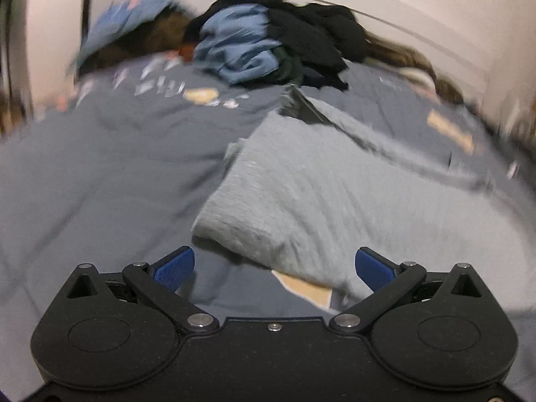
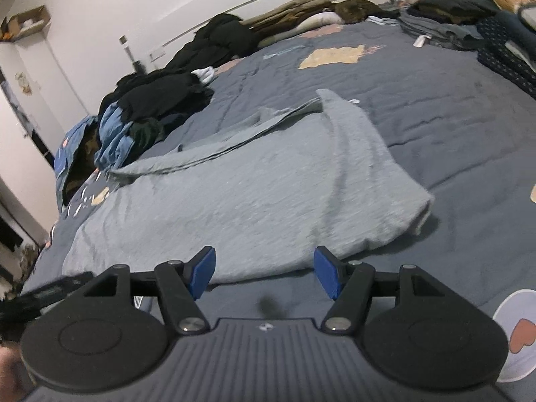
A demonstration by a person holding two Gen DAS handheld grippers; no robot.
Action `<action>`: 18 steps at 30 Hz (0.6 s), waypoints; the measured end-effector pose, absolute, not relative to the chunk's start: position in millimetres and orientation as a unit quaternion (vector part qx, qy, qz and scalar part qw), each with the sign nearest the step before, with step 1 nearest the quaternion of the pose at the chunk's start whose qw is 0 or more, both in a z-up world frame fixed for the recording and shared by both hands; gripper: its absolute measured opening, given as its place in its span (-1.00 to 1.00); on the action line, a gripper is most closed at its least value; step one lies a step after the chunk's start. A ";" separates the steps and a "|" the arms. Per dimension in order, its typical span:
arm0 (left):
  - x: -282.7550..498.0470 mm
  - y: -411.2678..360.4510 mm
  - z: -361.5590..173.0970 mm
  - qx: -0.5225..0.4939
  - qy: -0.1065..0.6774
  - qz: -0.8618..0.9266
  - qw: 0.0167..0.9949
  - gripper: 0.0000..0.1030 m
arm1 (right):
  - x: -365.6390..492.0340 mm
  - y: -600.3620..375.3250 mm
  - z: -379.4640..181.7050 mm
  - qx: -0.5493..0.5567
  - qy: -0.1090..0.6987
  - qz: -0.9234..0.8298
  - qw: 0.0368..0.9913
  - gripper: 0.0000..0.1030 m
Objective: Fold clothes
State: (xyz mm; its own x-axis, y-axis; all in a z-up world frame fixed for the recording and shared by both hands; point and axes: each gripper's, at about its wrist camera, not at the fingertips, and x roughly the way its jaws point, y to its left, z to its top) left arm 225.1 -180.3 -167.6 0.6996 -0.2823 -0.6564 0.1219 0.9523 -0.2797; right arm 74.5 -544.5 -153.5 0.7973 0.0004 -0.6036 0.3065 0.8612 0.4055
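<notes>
We have the bed under its blue-grey quilt, and on it the grey garment lies partly folded, one edge doubled over. Behind sits a heap of unfolded clothes. Our left gripper and right gripper both hover spread, holding nothing. Grabbing quilt with cloth could drag the fold apart.

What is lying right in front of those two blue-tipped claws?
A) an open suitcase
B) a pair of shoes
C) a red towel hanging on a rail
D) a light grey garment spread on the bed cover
D: the light grey garment lies partly folded on the dark bed cover, just beyond the open right gripper and left gripper.
</notes>
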 end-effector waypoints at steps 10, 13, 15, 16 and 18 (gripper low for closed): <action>259.7 -131.7 -198.4 -0.385 0.400 -0.126 0.822 0.93 | 69.4 -564.2 -155.4 0.284 0.294 -0.106 0.906 0.25; 266.9 -138.2 -199.2 -0.392 0.391 -0.134 0.822 0.67 | 71.1 -562.6 -156.7 0.284 0.296 -0.103 0.906 0.25; 271.0 -142.4 -199.8 -0.390 0.388 -0.134 0.825 0.53 | 71.9 -562.3 -157.6 0.285 0.297 -0.102 0.906 0.25; 271.9 -141.6 -203.7 -0.394 0.394 -0.130 0.820 0.52 | 71.4 -563.0 -158.5 0.288 0.297 -0.101 0.905 0.25; 272.3 -139.0 -209.4 -0.402 0.403 -0.120 0.813 0.36 | 70.9 -564.5 -160.3 0.296 0.299 -0.102 0.902 0.25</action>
State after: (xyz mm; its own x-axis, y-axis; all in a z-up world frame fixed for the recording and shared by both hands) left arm 272.3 -139.0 -209.4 0.6469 -0.5193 -0.5585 -0.1290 0.6473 -0.7512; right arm 70.9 -564.5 -160.3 0.8003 -0.0064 -0.5995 0.3601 0.8046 0.4722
